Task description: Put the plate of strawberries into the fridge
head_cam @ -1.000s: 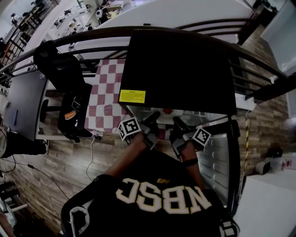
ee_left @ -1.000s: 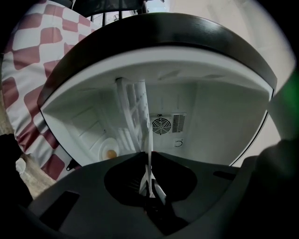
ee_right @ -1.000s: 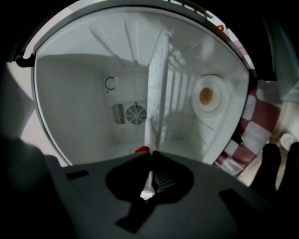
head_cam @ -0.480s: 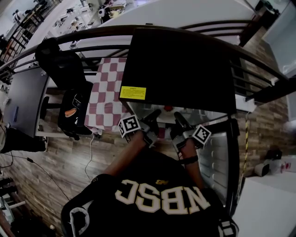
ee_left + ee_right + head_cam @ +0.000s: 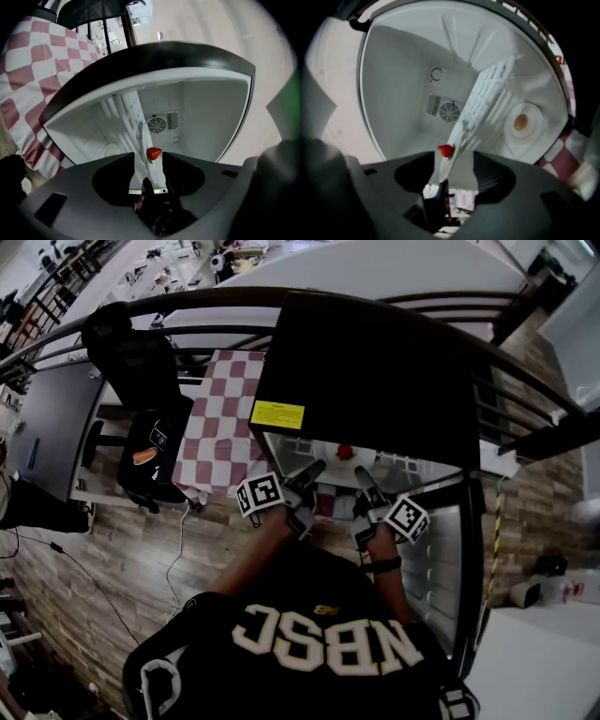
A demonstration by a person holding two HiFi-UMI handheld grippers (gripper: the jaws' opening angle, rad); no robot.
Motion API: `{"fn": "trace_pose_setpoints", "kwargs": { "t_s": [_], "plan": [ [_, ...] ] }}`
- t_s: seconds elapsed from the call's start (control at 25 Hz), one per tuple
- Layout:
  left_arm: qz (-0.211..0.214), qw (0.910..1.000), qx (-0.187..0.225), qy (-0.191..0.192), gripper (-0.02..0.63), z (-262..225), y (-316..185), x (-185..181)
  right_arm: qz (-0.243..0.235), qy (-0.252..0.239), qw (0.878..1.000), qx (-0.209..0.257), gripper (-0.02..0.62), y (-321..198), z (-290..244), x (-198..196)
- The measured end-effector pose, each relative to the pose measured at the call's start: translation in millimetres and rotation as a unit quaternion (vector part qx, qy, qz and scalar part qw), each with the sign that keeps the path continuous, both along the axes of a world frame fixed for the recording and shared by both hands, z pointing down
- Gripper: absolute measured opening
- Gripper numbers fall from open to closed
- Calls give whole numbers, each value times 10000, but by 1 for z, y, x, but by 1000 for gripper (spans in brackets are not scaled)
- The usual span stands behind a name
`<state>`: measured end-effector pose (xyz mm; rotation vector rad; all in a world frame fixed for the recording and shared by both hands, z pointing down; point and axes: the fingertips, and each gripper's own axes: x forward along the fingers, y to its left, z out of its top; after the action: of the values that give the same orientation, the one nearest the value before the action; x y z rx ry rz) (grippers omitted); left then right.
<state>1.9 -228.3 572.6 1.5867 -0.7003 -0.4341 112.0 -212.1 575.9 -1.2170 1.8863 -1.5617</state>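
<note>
Checkered cloth (image 5: 223, 423), blk chair (image 5: 131, 362)

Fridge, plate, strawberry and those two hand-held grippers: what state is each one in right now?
fridge: open.
plate: inside the fridge, rim between both grippers' jaws, not gripped.
strawberry: whole, sitting on the plate.
left hand-held gripper: open; jaws have just been opening, plate rim between them.
right hand-held gripper: open; jaws have just been opening, plate rim between them.
</note>
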Motion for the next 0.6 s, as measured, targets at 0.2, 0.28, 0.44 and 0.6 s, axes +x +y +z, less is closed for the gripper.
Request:
{"fn": "trace_pose_setpoints", "kwargs": {
  "t_s": [0.2, 0.28, 0.44, 0.6],
  "plan": [
    [43, 9983, 378, -444, 186, -3, 16, -13, -122, 1237, 9913, 444, 250, 16, 0, 6],
    [192, 9918, 770, -1003, 186, -1, 24, -15, -147, 1739, 9823, 683, 250, 22, -2, 8],
    [526, 9584, 1659, -2263, 184, 1, 36, -12, -203, 2866, 9506, 1173, 249, 30, -10, 8],
    [562, 8958, 2604, -3558, 184, -7, 40, -7, -345, 3799, 9129, 1450, 249, 35, -11, 2]
  ]
}}
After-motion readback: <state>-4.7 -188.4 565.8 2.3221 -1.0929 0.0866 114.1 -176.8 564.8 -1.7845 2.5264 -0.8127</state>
